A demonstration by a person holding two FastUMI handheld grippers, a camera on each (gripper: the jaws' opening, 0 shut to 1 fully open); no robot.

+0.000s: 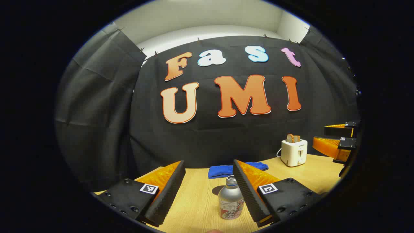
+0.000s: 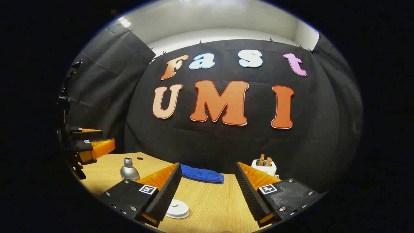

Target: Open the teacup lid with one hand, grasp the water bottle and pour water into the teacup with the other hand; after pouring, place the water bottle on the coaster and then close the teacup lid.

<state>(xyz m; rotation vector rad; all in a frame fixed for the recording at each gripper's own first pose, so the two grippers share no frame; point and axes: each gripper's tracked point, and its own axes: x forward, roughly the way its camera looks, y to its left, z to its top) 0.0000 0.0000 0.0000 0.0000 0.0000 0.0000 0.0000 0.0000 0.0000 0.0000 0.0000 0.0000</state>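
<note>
Left gripper view: my left gripper [image 1: 208,191] hangs above the wooden table [image 1: 194,200], its 2 jaws spread wide and grasping nothing. The water bottle [image 1: 230,199] stands upright between them, close against the inner face of the right-hand jaw, though I cannot tell if it touches. Beyond the jaw tips a blue cloth [image 1: 223,170] lies flat on the table. Farther off, past the right-hand jaw, a white toaster [image 1: 293,152] holds bread in its slots. My right gripper [image 1: 338,142] shows at the far right edge, above the table.

Right gripper view: my right gripper [image 2: 207,191] is likewise released, 2 jaws well apart with bare tabletop between them. A white lidded teacup [image 2: 177,208] sits low beside the left-hand jaw, partly hidden behind it. The water bottle [image 2: 128,170] stands well off beyond that same jaw, near my left gripper [image 2: 93,147] at the left edge. The blue cloth [image 2: 202,174] lies ahead of the jaw tips; the toaster [image 2: 264,165] peeks above the right-hand jaw.
</note>
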